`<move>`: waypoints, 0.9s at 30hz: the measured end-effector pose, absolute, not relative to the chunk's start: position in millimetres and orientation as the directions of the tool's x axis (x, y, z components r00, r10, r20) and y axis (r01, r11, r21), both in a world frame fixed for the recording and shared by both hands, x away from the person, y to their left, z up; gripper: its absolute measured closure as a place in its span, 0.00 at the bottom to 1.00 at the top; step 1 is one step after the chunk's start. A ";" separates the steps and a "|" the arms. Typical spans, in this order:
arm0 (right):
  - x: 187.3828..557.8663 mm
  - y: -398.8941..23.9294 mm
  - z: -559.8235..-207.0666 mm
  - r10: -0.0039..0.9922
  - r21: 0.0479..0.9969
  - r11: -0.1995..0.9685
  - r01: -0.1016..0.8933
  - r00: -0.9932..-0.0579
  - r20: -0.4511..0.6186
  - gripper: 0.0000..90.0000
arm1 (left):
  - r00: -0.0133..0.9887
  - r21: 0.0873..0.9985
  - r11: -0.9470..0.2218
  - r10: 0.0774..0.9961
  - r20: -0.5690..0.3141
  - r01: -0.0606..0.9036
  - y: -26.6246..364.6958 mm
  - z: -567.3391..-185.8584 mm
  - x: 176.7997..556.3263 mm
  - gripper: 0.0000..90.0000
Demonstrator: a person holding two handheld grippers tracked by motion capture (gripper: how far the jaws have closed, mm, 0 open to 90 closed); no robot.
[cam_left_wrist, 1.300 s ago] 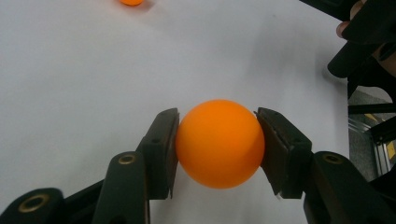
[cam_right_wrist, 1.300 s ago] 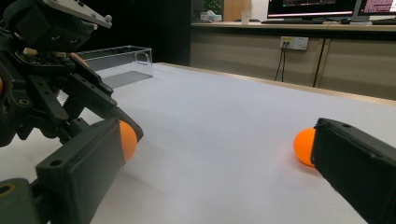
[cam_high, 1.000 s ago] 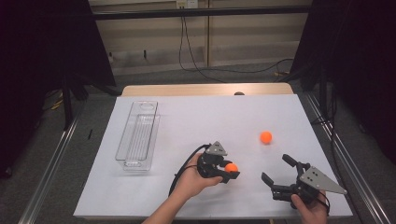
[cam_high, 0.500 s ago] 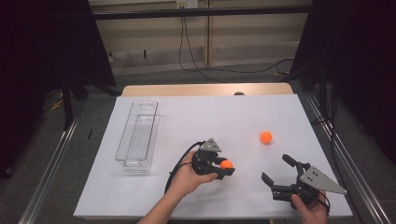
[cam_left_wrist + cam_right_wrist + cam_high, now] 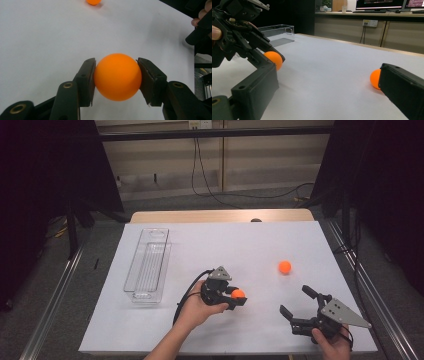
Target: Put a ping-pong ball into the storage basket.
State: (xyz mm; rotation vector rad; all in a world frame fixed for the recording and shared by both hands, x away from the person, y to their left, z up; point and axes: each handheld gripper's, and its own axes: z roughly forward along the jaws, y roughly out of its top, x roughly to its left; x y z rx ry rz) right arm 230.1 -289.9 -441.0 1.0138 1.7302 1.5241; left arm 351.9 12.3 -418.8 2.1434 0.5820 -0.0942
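A smooth, round orange ball (image 5: 117,76) sits clamped between the two black pads of the left tongs (image 5: 235,296), near the front middle of the white bench (image 5: 240,245). The left hand (image 5: 197,302) grips those tongs with the forearm angling in from below. The right tongs (image 5: 296,302) rest at the front right, jaws wide apart. A second orange ball (image 5: 284,266) lies beyond them.
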 end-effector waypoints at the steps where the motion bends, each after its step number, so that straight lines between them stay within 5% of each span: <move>1: 230.0 -289.9 -440.9 0.854 0.988 0.043 0.148 -0.519 0.041 0.02 | 0.887 0.748 -0.498 0.372 -0.274 0.440 13.1 -418.5 352.2 0.56; 27: 229.9 -289.2 -440.3 0.851 0.989 0.041 0.145 -0.523 0.041 0.02 | 0.871 0.754 -0.471 0.405 -0.277 0.458 30.1 -412.7 358.5 0.56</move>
